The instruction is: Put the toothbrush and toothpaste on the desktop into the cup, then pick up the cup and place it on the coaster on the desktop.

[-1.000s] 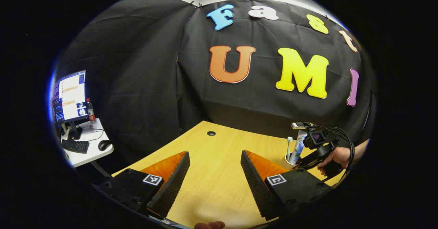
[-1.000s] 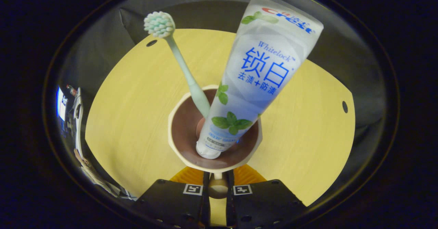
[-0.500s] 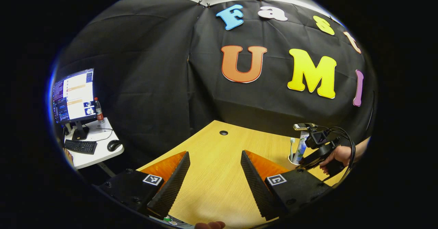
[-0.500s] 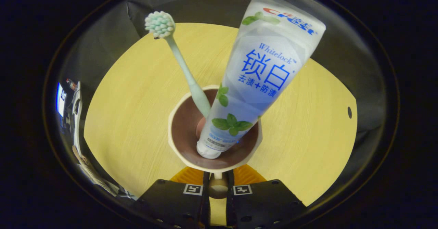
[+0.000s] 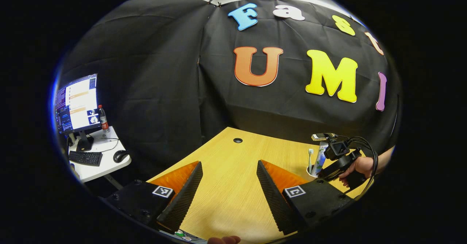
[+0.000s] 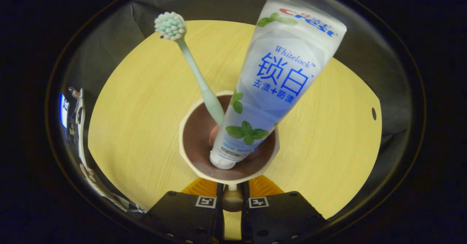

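Note:
A cream cup with a brown inside holds a pale green toothbrush, head up, and a white toothpaste tube, cap down. My right gripper is shut on the cup's small handle, both fingers pressing it from the sides. In the left gripper view the cup, the toothbrush and the toothpaste stand at the desk's right side, with a hand holding the right gripper beside them. My left gripper hangs open over the wooden desk, nothing between its fingers.
The desk has a cable hole near its far edge, and another hole at its right. Off the desk's left stands a white side table with a monitor, keyboard, mouse and bottle.
The left gripper view has swung a little to the left. The right gripper keeps its hold on the cup's handle while the desk beneath shifts slightly.

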Available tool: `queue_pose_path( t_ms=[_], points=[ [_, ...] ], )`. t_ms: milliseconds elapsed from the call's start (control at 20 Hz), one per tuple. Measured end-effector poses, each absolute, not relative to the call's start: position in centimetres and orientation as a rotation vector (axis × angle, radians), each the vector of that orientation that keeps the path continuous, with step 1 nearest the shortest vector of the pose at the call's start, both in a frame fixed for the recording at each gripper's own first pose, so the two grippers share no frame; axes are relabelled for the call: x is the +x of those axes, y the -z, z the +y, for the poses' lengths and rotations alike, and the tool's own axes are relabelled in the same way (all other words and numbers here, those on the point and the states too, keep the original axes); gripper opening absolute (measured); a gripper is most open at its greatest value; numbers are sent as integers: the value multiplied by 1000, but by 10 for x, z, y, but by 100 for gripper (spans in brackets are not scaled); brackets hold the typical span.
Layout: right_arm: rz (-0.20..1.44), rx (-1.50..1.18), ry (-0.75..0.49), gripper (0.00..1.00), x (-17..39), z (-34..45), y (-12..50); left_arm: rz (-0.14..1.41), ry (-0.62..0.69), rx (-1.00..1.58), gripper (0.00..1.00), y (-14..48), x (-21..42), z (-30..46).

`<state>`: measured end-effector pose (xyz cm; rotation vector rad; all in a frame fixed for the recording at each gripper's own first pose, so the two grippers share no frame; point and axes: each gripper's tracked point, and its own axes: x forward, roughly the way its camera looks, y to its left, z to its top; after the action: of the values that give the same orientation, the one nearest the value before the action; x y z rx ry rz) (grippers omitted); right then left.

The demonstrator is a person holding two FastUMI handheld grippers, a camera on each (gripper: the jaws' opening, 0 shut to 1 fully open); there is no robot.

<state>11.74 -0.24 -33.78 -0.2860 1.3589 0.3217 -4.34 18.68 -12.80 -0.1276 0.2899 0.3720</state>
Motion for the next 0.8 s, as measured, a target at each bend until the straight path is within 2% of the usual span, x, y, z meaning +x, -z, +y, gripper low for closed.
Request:
queue_pose_path(
  t_ms=[100,150,200,300,400,450,550,600,800],
  points=[
    [1358,-295,-322,17,116,-4,339,291,-369,-133,95,129,-43,186],
    [1356,-300,-319,22,117,-5,339,293,-367,-136,95,129,-43,185],
    [1356,-307,-321,21,117,-4,340,292,-365,-138,95,128,-44,186],
    [1351,-301,-327,26,115,-3,337,288,-359,-132,95,127,-44,184],
    [1344,-295,-322,54,114,-3,335,283,-351,-130,95,125,-45,182],
    [1344,-292,-320,77,113,-3,334,282,-345,-131,95,124,-45,181],
    [1336,-269,-315,95,110,-1,326,277,-330,-132,95,121,-47,178],
    [1323,-255,-313,99,109,0,321,274,-321,-131,95,119,-44,175],
    [1249,-169,-304,97,99,1,276,262,-275,-159,95,109,-34,161]
  ],
)
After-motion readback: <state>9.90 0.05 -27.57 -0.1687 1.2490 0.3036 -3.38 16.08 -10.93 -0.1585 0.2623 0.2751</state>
